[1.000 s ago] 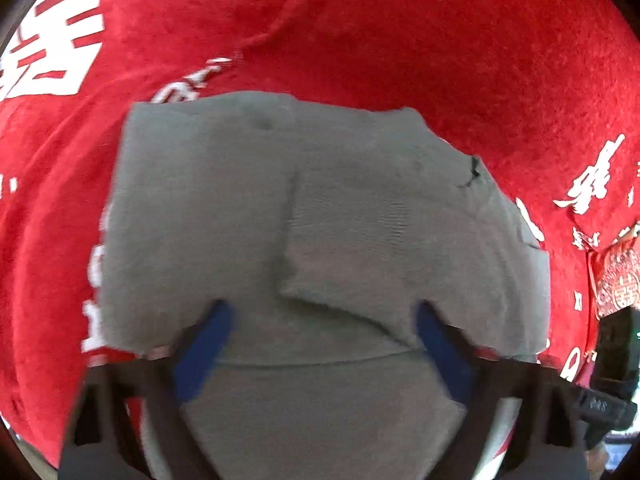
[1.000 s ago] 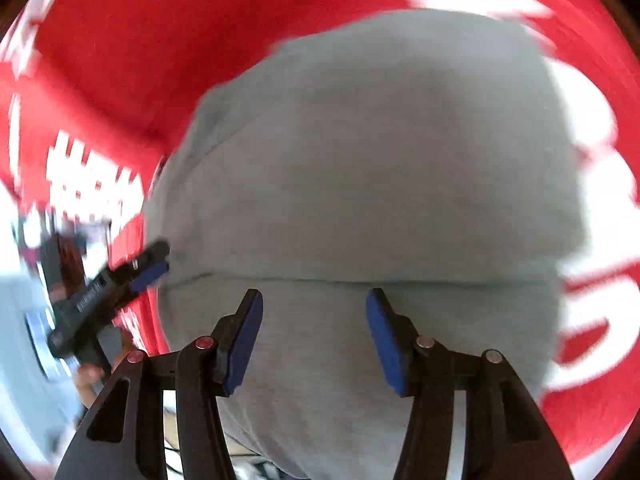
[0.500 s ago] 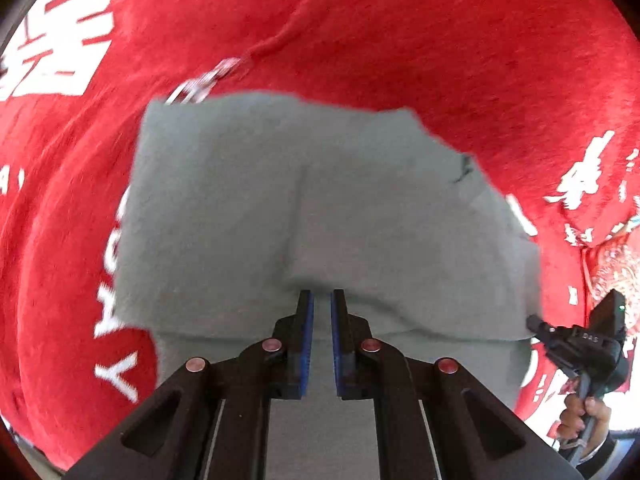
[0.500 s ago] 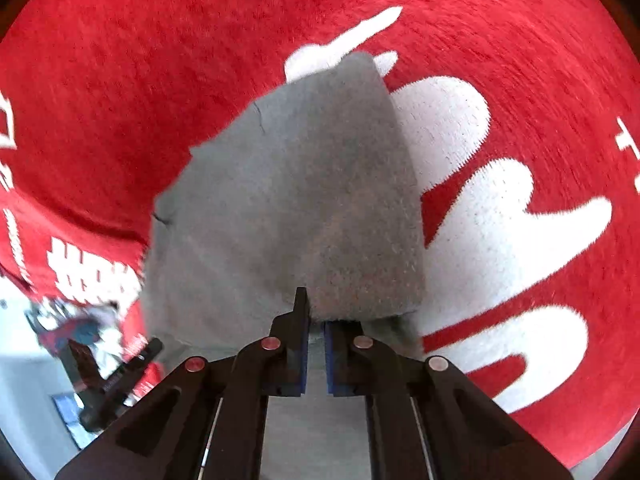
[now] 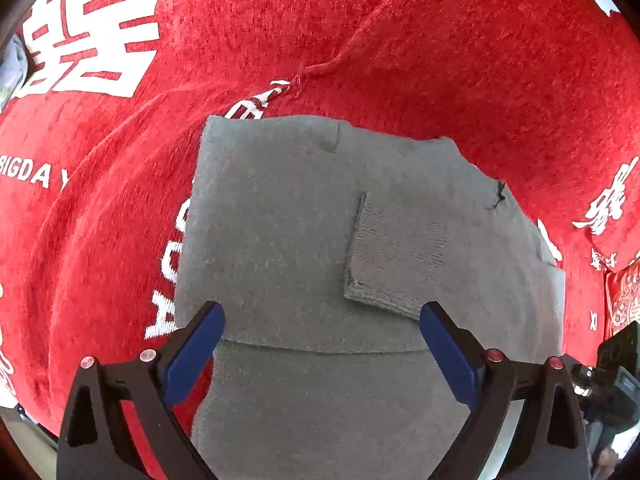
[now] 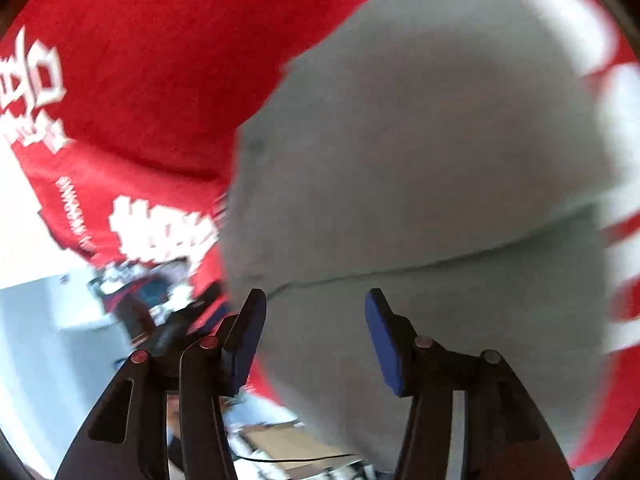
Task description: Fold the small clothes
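Observation:
A small grey knit garment (image 5: 304, 232) lies folded on a red cloth (image 5: 440, 52) with white lettering. A sleeve with a ribbed cuff (image 5: 384, 280) is folded over its middle. My left gripper (image 5: 320, 344) is open and empty, its blue pads spread above the garment's near folded edge. In the right wrist view the same grey garment (image 6: 420, 152) fills the middle, blurred. My right gripper (image 6: 316, 332) is open and empty over the garment's near part.
The red cloth (image 6: 140, 60) covers the whole surface around the garment and drops off at the left in the right wrist view. Beyond that edge are a pale floor (image 6: 48, 340) and blurred clutter. The other gripper's dark body (image 5: 616, 364) shows at the right edge.
Both grippers were shut on the garment's near edge half a second ago. Both have opened and let it go. The right view has swung and is blurred.

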Demonstrator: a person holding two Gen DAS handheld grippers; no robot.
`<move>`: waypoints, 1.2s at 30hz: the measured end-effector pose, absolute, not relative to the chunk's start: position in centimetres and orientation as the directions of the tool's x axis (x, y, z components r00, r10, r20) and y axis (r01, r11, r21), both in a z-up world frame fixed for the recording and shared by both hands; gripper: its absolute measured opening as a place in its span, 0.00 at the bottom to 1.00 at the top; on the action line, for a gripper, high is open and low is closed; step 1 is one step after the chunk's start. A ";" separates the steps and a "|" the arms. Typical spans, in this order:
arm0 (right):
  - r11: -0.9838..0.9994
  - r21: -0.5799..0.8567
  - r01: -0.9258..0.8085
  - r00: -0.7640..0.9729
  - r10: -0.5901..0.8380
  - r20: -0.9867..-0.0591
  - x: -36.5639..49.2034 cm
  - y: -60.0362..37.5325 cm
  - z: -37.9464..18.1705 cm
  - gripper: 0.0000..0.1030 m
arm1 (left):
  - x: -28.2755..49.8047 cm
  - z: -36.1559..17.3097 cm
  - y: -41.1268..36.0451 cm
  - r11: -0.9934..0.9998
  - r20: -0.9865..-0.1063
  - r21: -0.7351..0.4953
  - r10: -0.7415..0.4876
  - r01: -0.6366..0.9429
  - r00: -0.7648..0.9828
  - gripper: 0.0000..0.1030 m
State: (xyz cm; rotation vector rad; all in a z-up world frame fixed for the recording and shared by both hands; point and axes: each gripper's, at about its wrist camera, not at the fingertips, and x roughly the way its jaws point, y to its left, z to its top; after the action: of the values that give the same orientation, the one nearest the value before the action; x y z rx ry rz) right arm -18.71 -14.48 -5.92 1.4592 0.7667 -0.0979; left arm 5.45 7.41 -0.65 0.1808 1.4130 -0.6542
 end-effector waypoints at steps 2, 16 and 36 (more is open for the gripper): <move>0.097 0.882 0.461 0.785 0.420 -0.456 -15.3 -13.0 -6.7 0.55 | 5.5 -0.8 7.6 0.816 -0.956 -0.237 -0.293 0.528 0.023 0.95; -0.033 0.849 0.527 0.785 0.402 -0.472 -7.9 -10.1 -10.0 0.07 | 7.3 -0.2 11.7 0.819 -0.961 -0.183 -0.265 0.544 0.076 0.95; 0.216 0.614 0.759 0.581 0.198 -0.789 -25.0 -17.4 -5.9 0.50 | 4.4 -2.5 7.4 0.750 -0.976 -0.052 -0.179 0.659 0.126 0.95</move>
State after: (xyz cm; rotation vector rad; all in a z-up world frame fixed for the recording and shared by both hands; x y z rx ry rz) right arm -25.00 -17.44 -5.92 1.3312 0.9168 -0.4758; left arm 4.40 7.42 -2.54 0.4466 1.3120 -0.6405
